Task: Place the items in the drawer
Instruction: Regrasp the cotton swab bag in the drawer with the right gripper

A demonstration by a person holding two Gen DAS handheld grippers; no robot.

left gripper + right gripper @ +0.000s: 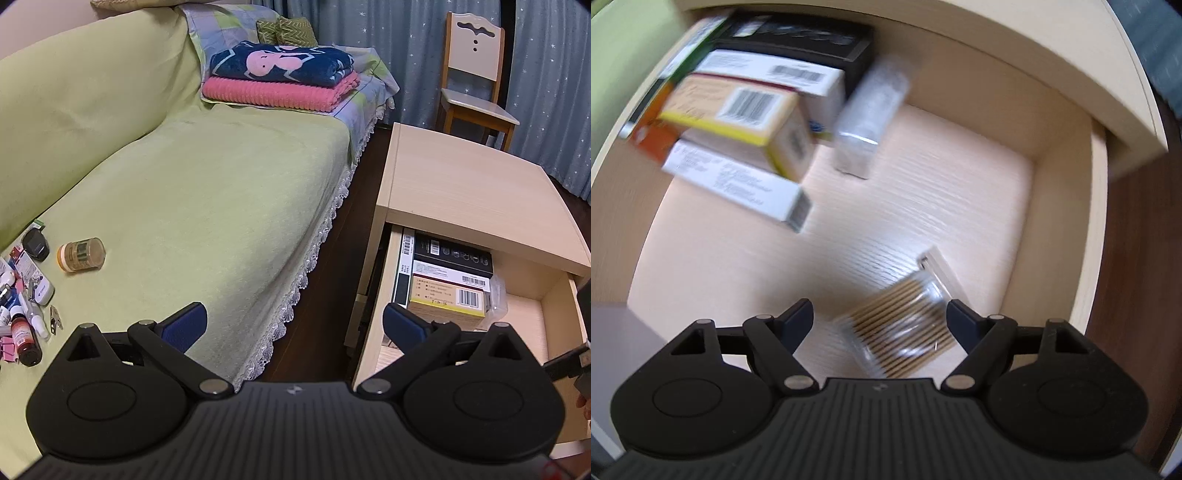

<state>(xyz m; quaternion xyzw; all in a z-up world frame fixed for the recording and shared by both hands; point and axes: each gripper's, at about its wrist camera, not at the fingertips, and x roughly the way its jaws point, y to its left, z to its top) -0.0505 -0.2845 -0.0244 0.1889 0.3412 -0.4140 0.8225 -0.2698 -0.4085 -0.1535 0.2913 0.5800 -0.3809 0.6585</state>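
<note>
Right gripper hung spread over the open drawer, swab container loose between its fingers on the floor; left gripper spread, empty; more items lay on the bed, likely next.

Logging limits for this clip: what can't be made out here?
- Right wrist view: box labels in the drawer, motion-blurred.
- Same view: clear container of sticks, partly behind the right tongs; contact uncertain.
- Left wrist view: small items on the sofa, cut by the left edge.
</note>
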